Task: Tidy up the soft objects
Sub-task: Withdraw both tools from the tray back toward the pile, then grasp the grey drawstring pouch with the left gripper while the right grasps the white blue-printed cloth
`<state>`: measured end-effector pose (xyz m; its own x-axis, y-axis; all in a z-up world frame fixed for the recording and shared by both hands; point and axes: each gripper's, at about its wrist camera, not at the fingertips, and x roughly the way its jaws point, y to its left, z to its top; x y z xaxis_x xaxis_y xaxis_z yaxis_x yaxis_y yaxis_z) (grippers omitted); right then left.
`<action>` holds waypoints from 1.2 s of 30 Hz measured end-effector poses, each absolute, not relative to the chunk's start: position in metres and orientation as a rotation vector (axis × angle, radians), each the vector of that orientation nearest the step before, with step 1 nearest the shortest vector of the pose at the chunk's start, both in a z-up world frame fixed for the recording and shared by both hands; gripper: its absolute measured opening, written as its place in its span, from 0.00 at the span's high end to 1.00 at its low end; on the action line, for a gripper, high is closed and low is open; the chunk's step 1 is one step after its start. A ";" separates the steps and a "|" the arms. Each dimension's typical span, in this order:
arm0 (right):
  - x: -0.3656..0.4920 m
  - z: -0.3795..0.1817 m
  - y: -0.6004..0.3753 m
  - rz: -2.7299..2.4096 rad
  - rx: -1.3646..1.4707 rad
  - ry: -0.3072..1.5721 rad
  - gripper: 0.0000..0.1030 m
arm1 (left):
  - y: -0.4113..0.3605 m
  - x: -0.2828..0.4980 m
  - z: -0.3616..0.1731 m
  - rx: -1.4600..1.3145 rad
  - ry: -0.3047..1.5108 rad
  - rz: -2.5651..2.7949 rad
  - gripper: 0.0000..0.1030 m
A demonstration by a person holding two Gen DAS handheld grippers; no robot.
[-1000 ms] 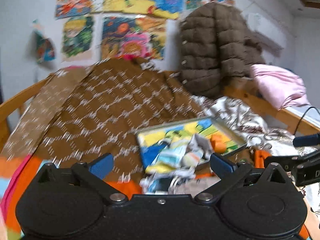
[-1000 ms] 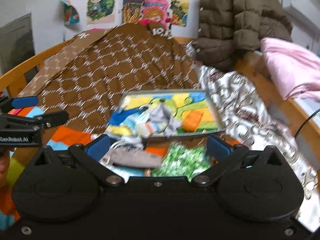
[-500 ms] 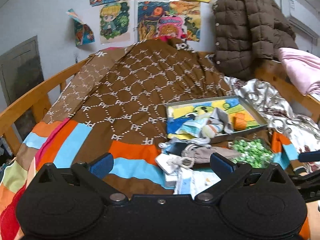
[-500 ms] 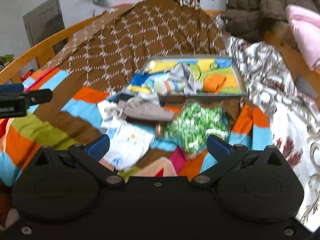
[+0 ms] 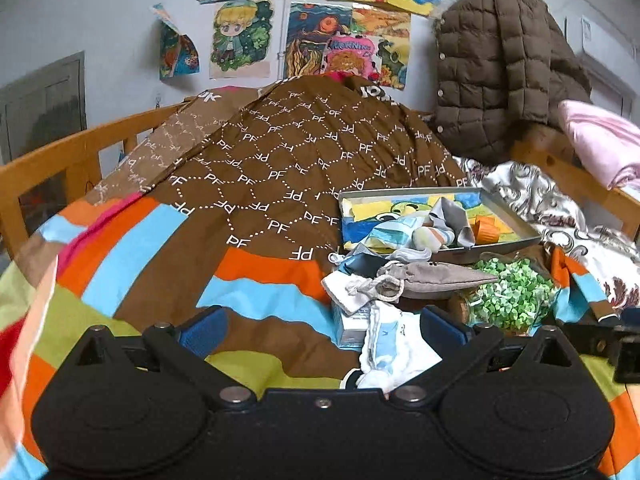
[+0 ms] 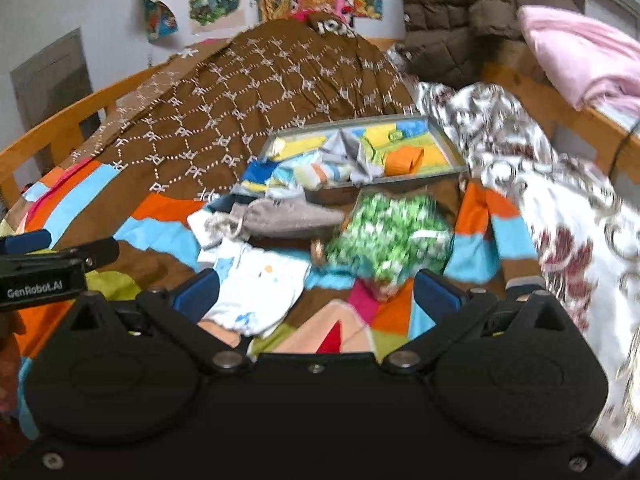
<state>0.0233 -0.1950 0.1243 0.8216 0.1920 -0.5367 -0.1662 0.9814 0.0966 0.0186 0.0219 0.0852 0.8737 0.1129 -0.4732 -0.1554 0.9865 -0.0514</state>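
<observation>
Lying crosswise on the bed, a grey drawstring pouch [image 5: 424,278] points its tapered end right; both tools [image 5: 322,326] [image 6: 316,292] hover released.

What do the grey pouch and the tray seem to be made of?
The grey pouch looks like matte woven or felt-like cloth: it lies limp, with a gathered mouth and a cord. The tray seems to be thin metal or stiff board: straight grey walls, dull finish, and a colourful printed floor. I cannot tell which.
</observation>
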 end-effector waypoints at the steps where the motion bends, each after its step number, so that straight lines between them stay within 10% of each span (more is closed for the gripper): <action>1: 0.022 0.121 -0.192 0.190 0.054 0.587 0.01 | 0.023 0.018 0.082 -0.086 0.490 0.144 0.01; 36: 0.058 0.082 -0.149 0.197 0.030 0.617 0.01 | 0.037 0.064 0.056 -0.006 0.514 0.064 0.01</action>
